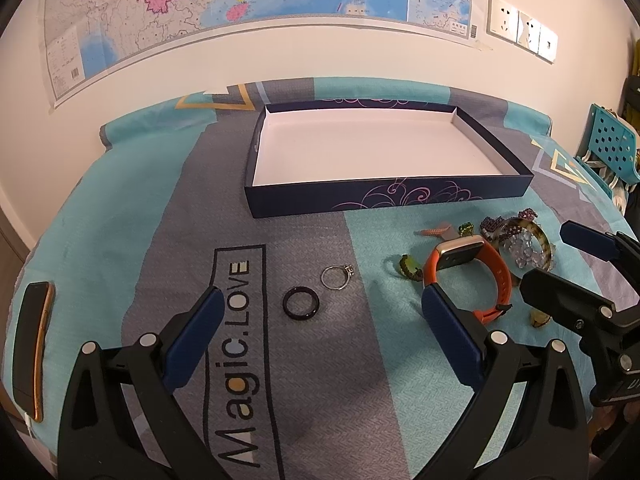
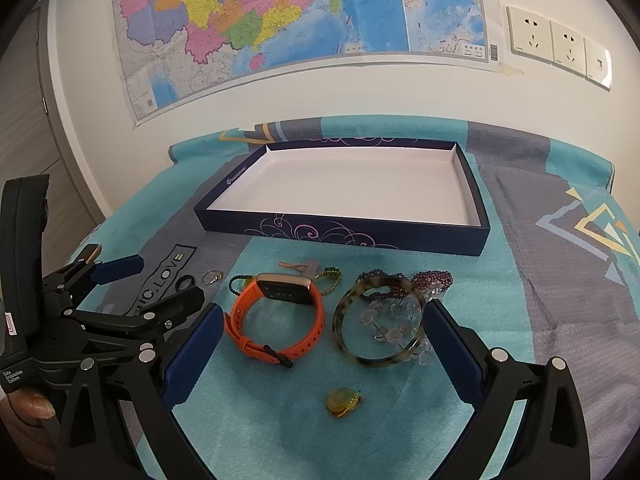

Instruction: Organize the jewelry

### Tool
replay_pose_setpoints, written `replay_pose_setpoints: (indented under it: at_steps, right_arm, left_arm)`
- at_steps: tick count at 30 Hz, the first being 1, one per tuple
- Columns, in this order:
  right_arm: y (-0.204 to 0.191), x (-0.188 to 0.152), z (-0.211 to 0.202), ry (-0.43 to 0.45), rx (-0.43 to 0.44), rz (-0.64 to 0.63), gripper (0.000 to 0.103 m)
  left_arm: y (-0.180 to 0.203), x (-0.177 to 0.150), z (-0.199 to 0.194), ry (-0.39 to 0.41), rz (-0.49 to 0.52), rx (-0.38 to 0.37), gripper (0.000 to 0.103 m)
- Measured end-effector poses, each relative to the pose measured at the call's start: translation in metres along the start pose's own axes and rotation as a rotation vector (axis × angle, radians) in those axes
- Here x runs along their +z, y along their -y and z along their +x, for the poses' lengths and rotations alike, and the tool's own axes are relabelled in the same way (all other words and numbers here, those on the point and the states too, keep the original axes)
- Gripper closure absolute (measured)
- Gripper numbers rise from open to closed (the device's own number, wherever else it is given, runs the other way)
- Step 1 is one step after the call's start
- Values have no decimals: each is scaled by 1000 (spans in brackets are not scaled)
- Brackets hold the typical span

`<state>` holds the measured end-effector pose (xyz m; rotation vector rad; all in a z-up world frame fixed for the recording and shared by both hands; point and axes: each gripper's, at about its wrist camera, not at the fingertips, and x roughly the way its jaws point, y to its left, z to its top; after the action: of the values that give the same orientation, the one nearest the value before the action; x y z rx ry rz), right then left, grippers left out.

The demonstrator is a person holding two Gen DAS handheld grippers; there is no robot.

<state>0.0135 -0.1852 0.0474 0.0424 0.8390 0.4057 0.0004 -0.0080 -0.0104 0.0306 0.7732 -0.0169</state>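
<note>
Both tongs stand wide and hold nothing. The navy box (image 1: 384, 196) lies open on the cloth (image 1: 120, 220), beyond both. On the near side of the box, 2 rings, a black ring (image 1: 301, 301) and a silver ring (image 1: 337, 277), lie between the left gripper's (image 1: 324, 312) fingers. The orange watch (image 2: 276, 316) and tortoiseshell bangle (image 2: 378, 320) lie between the right gripper's (image 2: 323, 328) fingers, also near side of the box.
</note>
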Motion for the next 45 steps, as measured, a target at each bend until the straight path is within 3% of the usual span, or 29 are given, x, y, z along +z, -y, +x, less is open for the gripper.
replay_pose_setpoints:
  at_steps: [38, 45]
  right_arm:
    - [17, 3, -1, -13, 3, 32, 7]
    - [35, 1, 0, -30, -17, 66, 15]
  left_arm:
    - [-13, -2, 3, -8, 2, -35, 6]
    - [-26, -1, 4, -21, 12, -79, 6]
